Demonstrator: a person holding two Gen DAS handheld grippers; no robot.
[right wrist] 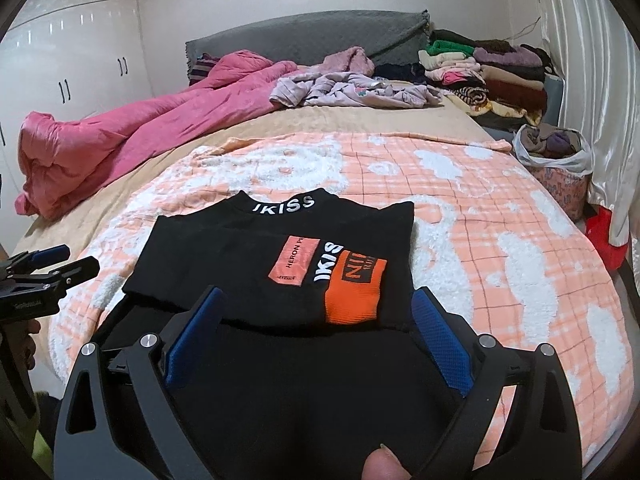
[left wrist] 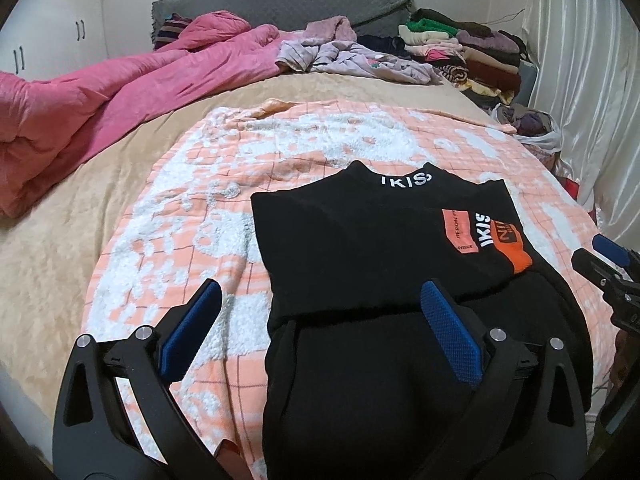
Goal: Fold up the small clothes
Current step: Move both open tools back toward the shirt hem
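A black top lies partly folded on a peach-and-white checked blanket spread over a bed. White letters run across its collar, and pink and orange patches sit on the chest, toward the right side of the garment. A horizontal fold edge crosses the garment below the patches, with more black fabric lying nearer the cameras. The left gripper hovers at the near left part of the top with its blue-padded fingers spread wide, holding nothing: one finger is over the blanket just left of the garment, the other over the black cloth. The right gripper is over the near middle of the top, its fingers also wide apart and empty, one on either side of the fold below the orange patch. A thumb tip shows at the bottom edge of the right wrist view. Farther up the bed, a crumpled pink duvet lies along the left side, and a heap of pale lilac clothes sits near the grey headboard. Stacks of folded clothes stand at the far right corner, and a white bag full of clothes rests beside the bed by a white curtain.
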